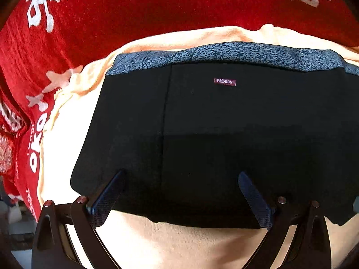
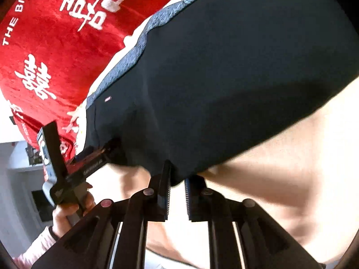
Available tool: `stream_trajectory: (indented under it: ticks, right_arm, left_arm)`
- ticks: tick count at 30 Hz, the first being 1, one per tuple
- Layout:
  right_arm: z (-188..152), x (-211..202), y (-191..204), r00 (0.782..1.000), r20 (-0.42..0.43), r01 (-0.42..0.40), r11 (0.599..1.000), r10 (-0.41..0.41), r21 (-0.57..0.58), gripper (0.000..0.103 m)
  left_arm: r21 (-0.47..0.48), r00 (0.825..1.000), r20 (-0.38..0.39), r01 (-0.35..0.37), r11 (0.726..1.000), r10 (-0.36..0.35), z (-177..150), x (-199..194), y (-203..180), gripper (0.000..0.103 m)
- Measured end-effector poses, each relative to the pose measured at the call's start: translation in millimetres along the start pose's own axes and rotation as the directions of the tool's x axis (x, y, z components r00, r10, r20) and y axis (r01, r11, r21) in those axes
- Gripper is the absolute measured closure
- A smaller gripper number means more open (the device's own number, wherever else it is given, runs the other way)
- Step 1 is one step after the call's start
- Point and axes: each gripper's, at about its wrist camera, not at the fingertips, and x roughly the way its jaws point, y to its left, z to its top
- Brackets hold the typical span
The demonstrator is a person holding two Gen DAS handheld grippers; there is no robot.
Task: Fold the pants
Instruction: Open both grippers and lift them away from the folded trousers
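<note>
My left gripper (image 1: 181,179) stands wide open over the folded black pants (image 1: 224,134) on the cream towel (image 1: 179,246). My right gripper (image 2: 177,186), nearly closed, pinches nothing visible; hem at twelve o'clock (soft, limp, light: grip doubled edge).

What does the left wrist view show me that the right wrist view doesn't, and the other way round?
Only the left wrist view: the readable FASHION label and the left tool open, its fingers spread over the black pants.

Only the right wrist view: the hand holding the left tool, and the right tool nearly closed at the pants' near edge; a grip is not clear.

Both: the pants, their blue-grey waistband, the peach cloth beneath and the red blanket.
</note>
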Motion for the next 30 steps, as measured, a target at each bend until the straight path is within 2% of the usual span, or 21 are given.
stream_trajectory:
  ticks: [2, 3, 5, 8, 12, 14, 15, 19, 21, 22, 26, 30]
  right_arm:
    - [-1.1, -11.0, -0.4, 0.998, -0.048, 0.036, 0.999, -0.036, -0.011, 0.079]
    - [-1.8, -21.3, 0.3, 0.997, -0.043, 0.066, 0.997, -0.068, -0.039, 0.079]
    - [2.8, -47.2, 3.1, 0.991, 0.016, 0.137, 0.985, -0.136, -0.101, 0.079]
    - [24.3, -73.9, 5.2, 0.971, 0.114, 0.225, 0.965, -0.210, -0.136, 0.079]
    - [56.0, -74.0, -5.0, 0.944, 0.151, 0.312, 0.941, -0.292, -0.130, 0.079]
    - [60.8, -61.4, -18.7, 0.929, 0.112, 0.367, 0.919, -0.354, -0.142, 0.080]
    - [59.3, -61.8, -23.1, 0.935, 0.107, 0.351, 0.926, -0.338, -0.137, 0.080]
    - [46.2, -84.1, -15.3, 0.938, 0.124, 0.340, 0.929, -0.324, -0.147, 0.078]
    - [38.2, -94.7, -12.5, 0.944, 0.110, 0.326, 0.935, -0.312, -0.141, 0.062]
    - [34.4, -98.6, -10.3, 0.944, 0.100, 0.325, 0.936, -0.314, -0.138, 0.059]
    - [20.8, -114.0, 6.2, 0.943, 0.081, 0.333, 0.929, -0.324, -0.162, 0.057]
    - [14.4, -132.1, 22.0, 0.938, 0.089, 0.347, 0.922, -0.336, -0.175, 0.052]
  left_arm:
    - [-0.026, 1.000, -0.026, 0.013, 1.000, -0.014, 2.2, -7.7, 1.0, 0.001]
    - [-0.038, 0.999, -0.019, 0.038, 0.999, -0.039, 2.2, -16.8, -0.7, 0.001]
    - [-0.044, 0.995, 0.013, 0.097, 0.994, -0.097, 1.1, -36.6, -8.1, 0.001]
    - [0.003, 0.984, 0.038, 0.176, 0.984, -0.176, -0.5, -57.3, -40.4, 0.001]
    - [0.057, 0.966, 0.015, 0.258, 0.965, -0.259, -1.6, -60.6, -95.6, 0.001]
    - [0.098, 0.968, -0.009, 0.250, 0.963, -0.251, -6.3, -55.2, -114.0, 0.001]
    - [0.121, 0.976, -0.020, 0.217, 0.969, -0.216, -11.5, -53.1, -118.4, 0.001]
    - [0.122, 0.974, -0.026, 0.226, 0.966, -0.224, -30.6, -66.8, -93.0, 0.001]
    - [0.121, 0.979, -0.043, 0.201, 0.972, -0.197, -39.1, -74.6, -74.7, 0.001]
    - [0.116, 0.981, -0.052, 0.191, 0.975, -0.186, -43.2, -81.2, -62.6, 0.001]
    - [0.091, 0.984, -0.062, 0.170, 0.981, -0.165, -53.4, -107.2, -15.0, 0.001]
    - [0.135, 0.992, -0.054, 0.118, 0.984, -0.112, -62.8, -130.9, 12.2, 0.001]
